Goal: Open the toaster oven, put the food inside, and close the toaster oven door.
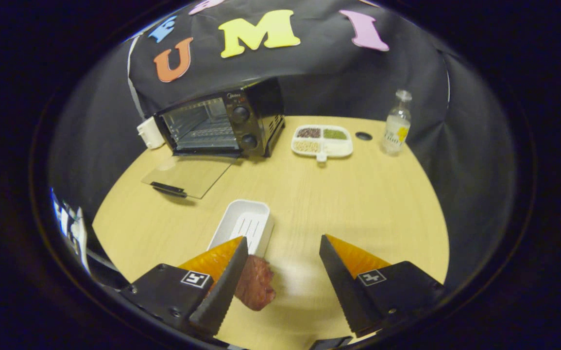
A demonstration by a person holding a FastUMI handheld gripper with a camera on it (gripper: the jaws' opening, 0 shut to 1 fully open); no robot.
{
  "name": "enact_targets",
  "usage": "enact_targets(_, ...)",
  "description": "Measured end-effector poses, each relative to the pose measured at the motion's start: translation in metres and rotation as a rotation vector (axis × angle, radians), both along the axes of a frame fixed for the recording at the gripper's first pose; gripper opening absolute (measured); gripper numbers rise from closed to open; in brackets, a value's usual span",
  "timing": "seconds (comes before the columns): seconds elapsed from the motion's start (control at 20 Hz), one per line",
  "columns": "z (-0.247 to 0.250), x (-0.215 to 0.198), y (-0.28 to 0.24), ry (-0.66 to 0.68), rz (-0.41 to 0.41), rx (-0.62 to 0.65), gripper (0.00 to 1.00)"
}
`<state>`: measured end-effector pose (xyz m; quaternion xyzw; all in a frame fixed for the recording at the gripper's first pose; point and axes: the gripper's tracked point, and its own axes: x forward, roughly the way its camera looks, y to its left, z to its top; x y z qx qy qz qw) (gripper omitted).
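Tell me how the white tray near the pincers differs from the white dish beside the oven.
The white tray, just ahead of the open gripper, is one deep rectangular basin with a slotted floor and nothing in it. The divided dish, beside the toaster oven, is shallow, split into compartments and filled with dark, green and pale grains. The tray lies close to the fingers; the dish lies far beyond them. Both are white and rest on the wooden table.

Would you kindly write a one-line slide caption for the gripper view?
Open gripper beside a piece of meat, white tray just ahead, toaster oven beyond with its glass door down.
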<state>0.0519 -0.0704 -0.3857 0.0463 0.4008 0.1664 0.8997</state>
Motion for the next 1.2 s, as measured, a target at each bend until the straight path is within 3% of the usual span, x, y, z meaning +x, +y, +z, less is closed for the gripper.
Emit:
enact_targets(0.05, -0.005, -0.009, 0.008, 0.059, 0.015, 0.087, 0.87)
enact_targets(0.2, -0.017, -0.025, 0.026, 0.199, 0.023, 0.264, 0.76)
enact_targets(0.35, -0.018, -0.019, 0.026, 0.244, -0.015, 0.342, 0.30)
enact_targets(0.45, -0.011, -0.025, 0.028, 0.274, -0.001, 0.347, 0.19)
enact_targets(0.75, 0.049, -0.007, 0.043, 0.181, -0.006, 0.406, 0.17)
enact_targets(1.2, 0.109, 0.052, 0.152, 0.014, -0.127, 0.526, 0.16)
